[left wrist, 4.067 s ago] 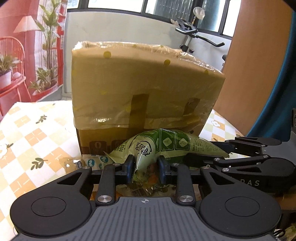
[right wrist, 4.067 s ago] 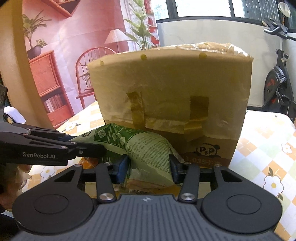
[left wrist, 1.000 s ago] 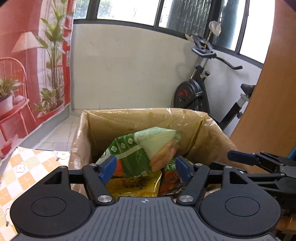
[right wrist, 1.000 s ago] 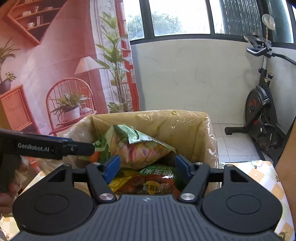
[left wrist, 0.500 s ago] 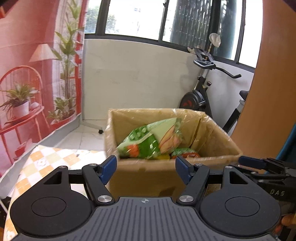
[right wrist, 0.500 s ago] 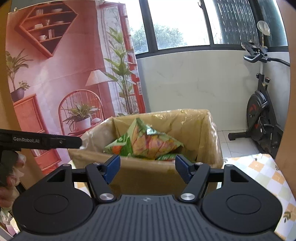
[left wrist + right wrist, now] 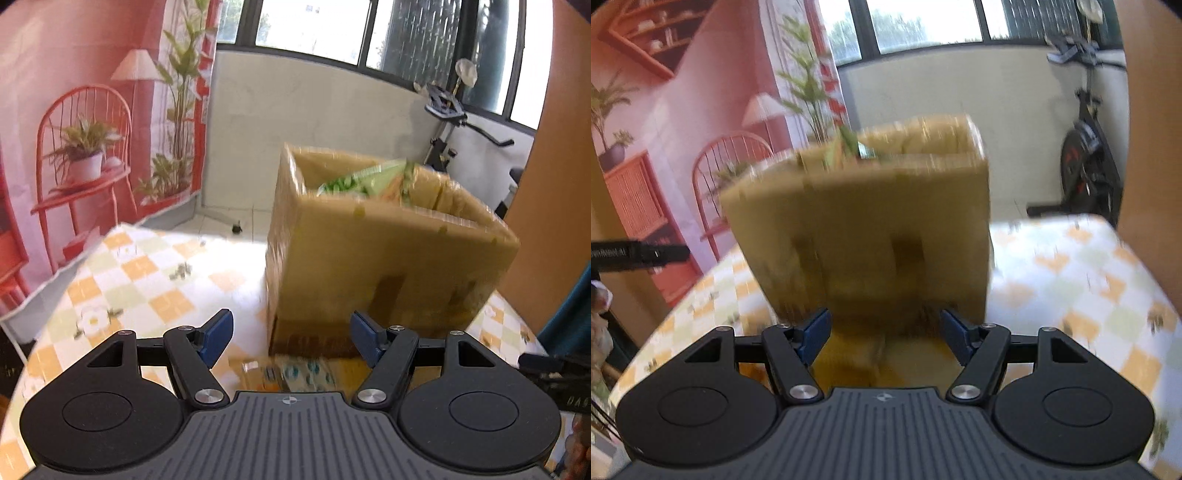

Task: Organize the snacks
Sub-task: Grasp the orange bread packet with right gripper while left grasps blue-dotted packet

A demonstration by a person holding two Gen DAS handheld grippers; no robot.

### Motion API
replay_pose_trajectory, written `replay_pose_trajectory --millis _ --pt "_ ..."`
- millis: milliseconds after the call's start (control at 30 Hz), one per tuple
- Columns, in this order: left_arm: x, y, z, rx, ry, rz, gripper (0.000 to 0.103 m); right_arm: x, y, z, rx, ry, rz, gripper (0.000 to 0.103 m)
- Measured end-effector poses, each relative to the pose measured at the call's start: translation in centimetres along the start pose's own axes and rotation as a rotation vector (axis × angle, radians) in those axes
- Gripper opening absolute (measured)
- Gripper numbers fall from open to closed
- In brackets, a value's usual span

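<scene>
Both claws have pulled back and dropped since a second ago, when they were right over the cardboard box; now they're looking at its front wall from lower down. The green snack bag they carried over earlier is sitting inside the box, top poking above the rim.

Left claw is spread wide with nothing between its blue pads, hovering above the checkered worktop. A few small packets lie on the worktop just in front of the box, near that claw.

Right claw is also apart and empty, pointed at the foot of the box. Something yellowish sits beneath it, probably more snack packs, but it's too blurry to say. An exercise bike stands behind the worktop.
</scene>
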State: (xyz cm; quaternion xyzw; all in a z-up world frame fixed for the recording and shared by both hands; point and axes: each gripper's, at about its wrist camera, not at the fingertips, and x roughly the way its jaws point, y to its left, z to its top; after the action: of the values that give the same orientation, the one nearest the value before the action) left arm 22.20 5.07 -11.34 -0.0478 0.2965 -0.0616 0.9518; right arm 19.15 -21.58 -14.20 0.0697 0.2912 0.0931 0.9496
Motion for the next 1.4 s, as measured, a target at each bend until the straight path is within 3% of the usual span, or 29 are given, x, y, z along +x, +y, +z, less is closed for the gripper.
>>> replay_pose_trajectory --millis 300,500,700,933,1167,1400 --pt "0.7 0.5 -2.0 0.009 0.054 0.017 0.072 0.9 -0.9 -6.2 0.063 0.198 -0.074 0.080" --pt "0.9 1.2 -2.3 -0.011 0.067 0.038 0.072 1.9 -1.2 -7.5 0.116 0.289 -0.120 0.088" --pt "1.0 1.8 -2.6 -0.029 0.077 0.054 0.072 3.8 -0.8 -8.4 0.085 0.383 -0.122 0.089" --pt "1.2 2.4 -2.4 -0.059 0.087 0.082 0.072 4.9 -0.6 -7.9 0.002 0.372 -0.031 0.082" --pt "1.2 2.8 -2.3 -0.080 0.080 0.115 0.072 8.3 -3.2 -5.3 0.001 0.286 -0.070 0.081" --pt "2.1 3.0 -3.2 -0.097 0.120 0.142 0.072 9.2 -4.3 -5.8 -0.016 0.167 -0.060 0.081"
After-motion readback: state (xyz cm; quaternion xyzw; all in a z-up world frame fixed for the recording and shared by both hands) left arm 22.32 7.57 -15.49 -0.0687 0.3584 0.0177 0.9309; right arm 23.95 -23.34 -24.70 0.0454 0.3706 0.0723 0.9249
